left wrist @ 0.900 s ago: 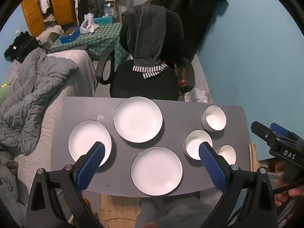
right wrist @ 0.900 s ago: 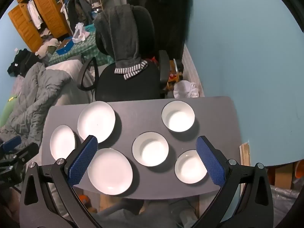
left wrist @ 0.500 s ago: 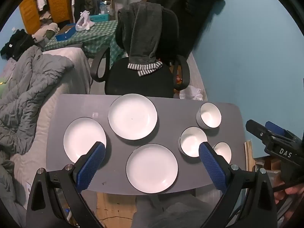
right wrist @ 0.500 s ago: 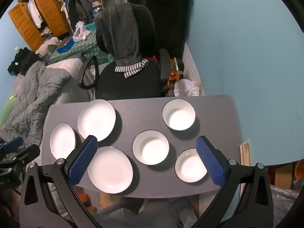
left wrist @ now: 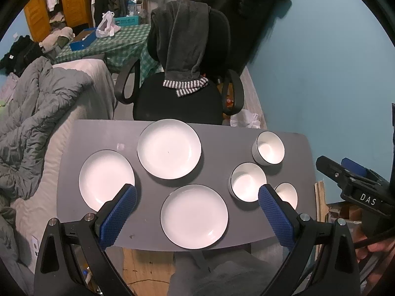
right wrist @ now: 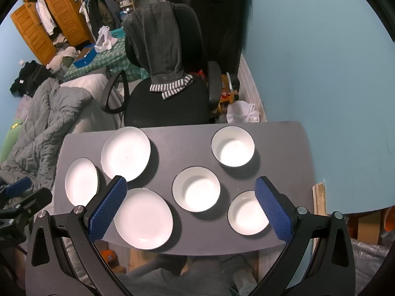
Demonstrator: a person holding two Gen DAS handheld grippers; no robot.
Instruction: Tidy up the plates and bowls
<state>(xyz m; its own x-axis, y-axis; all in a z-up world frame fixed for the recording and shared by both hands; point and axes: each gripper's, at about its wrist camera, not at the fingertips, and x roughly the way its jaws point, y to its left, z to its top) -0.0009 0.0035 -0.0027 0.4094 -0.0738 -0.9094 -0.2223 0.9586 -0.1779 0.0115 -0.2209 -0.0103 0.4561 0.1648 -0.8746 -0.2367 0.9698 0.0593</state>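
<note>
Left claw (left wrist: 197, 215) spread wide, nothing between its blue pads, hanging above the near edge of the grey tabletop (left wrist: 214, 148). Right claw (right wrist: 191, 208) also wide apart and empty, above the same near edge. In the left wrist view the right claw pokes in at the right border, mostly cut off; a bit of the hand under it is barely visible.

Three white plates sit on the left half of the tabletop: near plate (left wrist: 194, 216), far plate (left wrist: 169, 148), left plate (left wrist: 106, 178), whose lower rim is hidden by the left claw's pad. Three white bowls on the right half: far bowl (right wrist: 232, 146), middle bowl (right wrist: 196, 189), near bowl (right wrist: 246, 213), partly covered by the right claw's pad. All lie separate, none stacked.

Beyond the tabletop is a black office chair (left wrist: 177, 103) with a dark garment over its back. Grey bedding (left wrist: 32, 113) to the left, cut off by the lens edge.
</note>
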